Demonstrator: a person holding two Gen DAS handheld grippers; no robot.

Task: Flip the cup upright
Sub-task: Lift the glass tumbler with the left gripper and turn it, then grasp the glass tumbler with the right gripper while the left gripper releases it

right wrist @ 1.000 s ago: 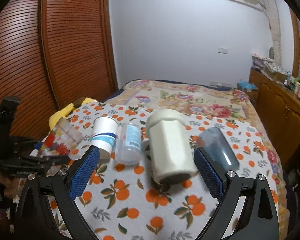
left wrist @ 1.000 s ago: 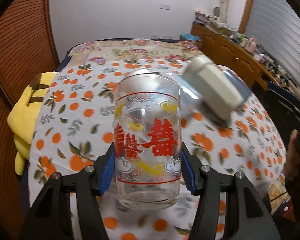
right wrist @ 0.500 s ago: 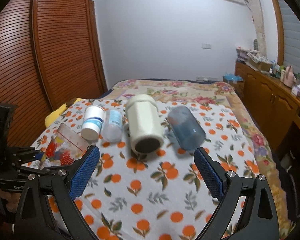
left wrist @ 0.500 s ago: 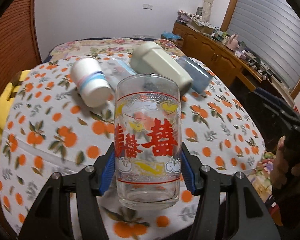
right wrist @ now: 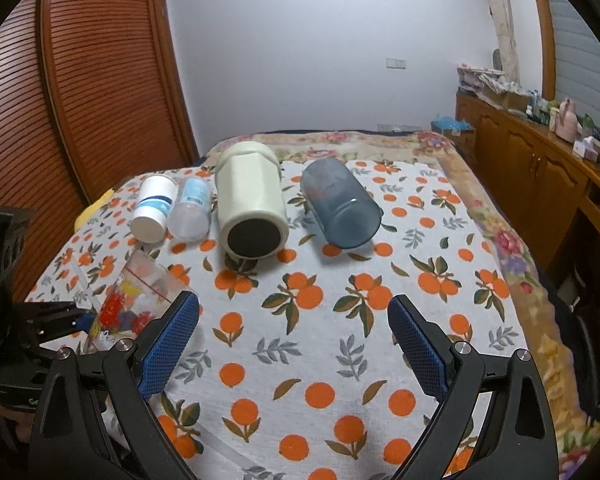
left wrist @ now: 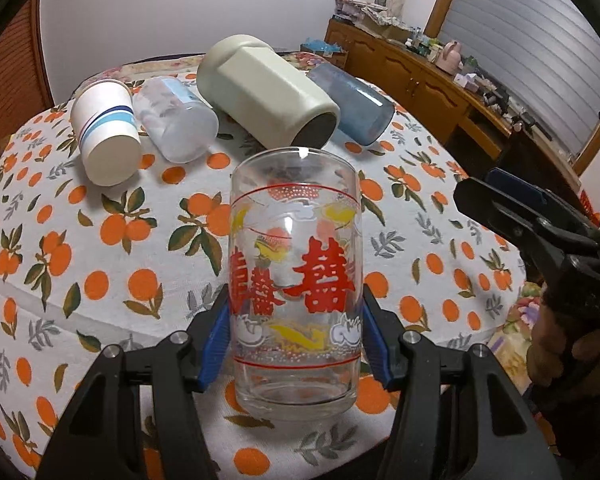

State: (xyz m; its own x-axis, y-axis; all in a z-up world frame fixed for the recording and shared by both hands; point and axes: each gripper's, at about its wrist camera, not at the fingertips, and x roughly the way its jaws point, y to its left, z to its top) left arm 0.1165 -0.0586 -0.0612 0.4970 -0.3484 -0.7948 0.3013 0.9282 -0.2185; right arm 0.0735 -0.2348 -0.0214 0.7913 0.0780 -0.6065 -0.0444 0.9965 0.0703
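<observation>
My left gripper [left wrist: 294, 336] is shut on a clear glass cup [left wrist: 294, 276] with red characters, holding it by its lower part, mouth up, just above the orange-print cloth near the front left. The cup also shows in the right wrist view [right wrist: 134, 300], tilted, beside the left gripper [right wrist: 84, 320]. My right gripper [right wrist: 294, 340] is open and empty over the front middle of the cloth; it also shows at the right of the left wrist view [left wrist: 512, 204].
Several cups lie on their sides at the back of the orange-print cloth [right wrist: 300, 320]: a white paper cup [right wrist: 154, 208], a clear plastic cup [right wrist: 191, 210], a cream mug [right wrist: 250, 204] and a blue tumbler [right wrist: 340, 204]. Wooden cabinets [right wrist: 540, 160] stand right.
My left gripper has swung with the glass cup toward the lying cups and lowered closer to the cloth. The right gripper has drawn back from the cups.
</observation>
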